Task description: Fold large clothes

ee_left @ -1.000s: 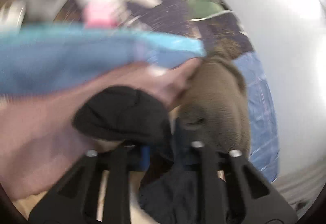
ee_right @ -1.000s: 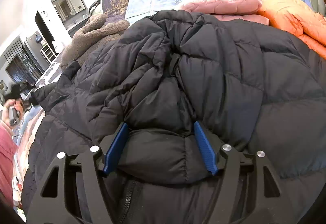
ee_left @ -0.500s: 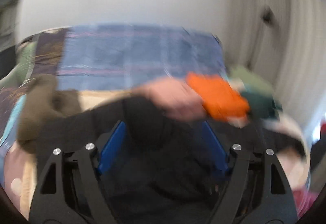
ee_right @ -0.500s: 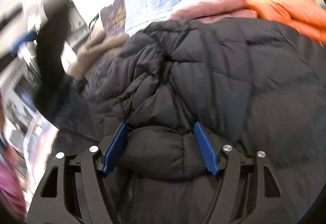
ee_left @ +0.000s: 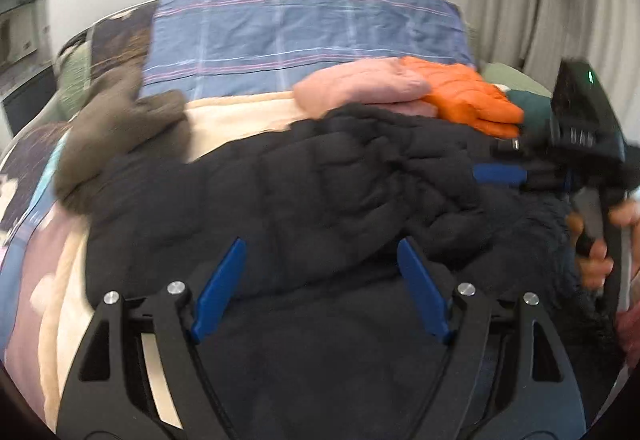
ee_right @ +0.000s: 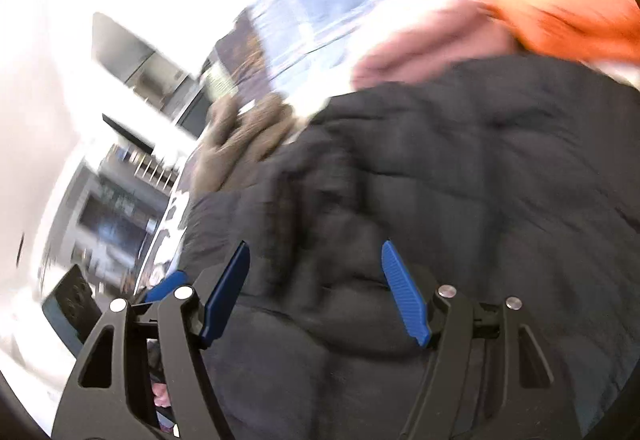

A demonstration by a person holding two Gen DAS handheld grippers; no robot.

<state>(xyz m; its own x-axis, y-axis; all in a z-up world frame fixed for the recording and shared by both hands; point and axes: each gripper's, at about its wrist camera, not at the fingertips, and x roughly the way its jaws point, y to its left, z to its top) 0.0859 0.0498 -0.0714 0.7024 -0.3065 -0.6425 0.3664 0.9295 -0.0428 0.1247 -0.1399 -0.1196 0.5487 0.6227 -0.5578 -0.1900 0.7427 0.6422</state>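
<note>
**Left wrist view.** The left gripper [ee_left: 320,244] is hanging over the near part of a black puffer jacket [ee_left: 340,180], which is lying spread across a cream blanket [ee_left: 240,116] on the bed. Its jaws have just been opening and are now standing wide. The dark fabric is filling the space between and below the two blue pads [ee_left: 218,288], but the pads are not pressing on it, so this claw is holding nothing. The jacket is stretching away from the claw toward the far side, where it is meeting a pink jacket [ee_left: 360,88] and an orange jacket [ee_left: 468,96]. A brown fleece garment [ee_left: 116,120] is lying against the jacket's left edge, and a blue plaid cover [ee_left: 300,28] is running along the wall behind. At the right edge the right gripper [ee_left: 502,160], held by a person's hand [ee_left: 600,240], is reaching onto the jacket's right side. From this angle its grip cannot be read.

**Right wrist view (blurred).** The right gripper is standing partly open, with a puffed fold of the black puffer jacket bulging between its ribbed blue pads and filling the gap from pad to pad. The claw is gripping that fold. The rest of the jacket is spreading up and to the right from the claw. The pink and orange jackets are lying beyond its far edge, and the brown fleece garment is lying at its upper left.
</note>
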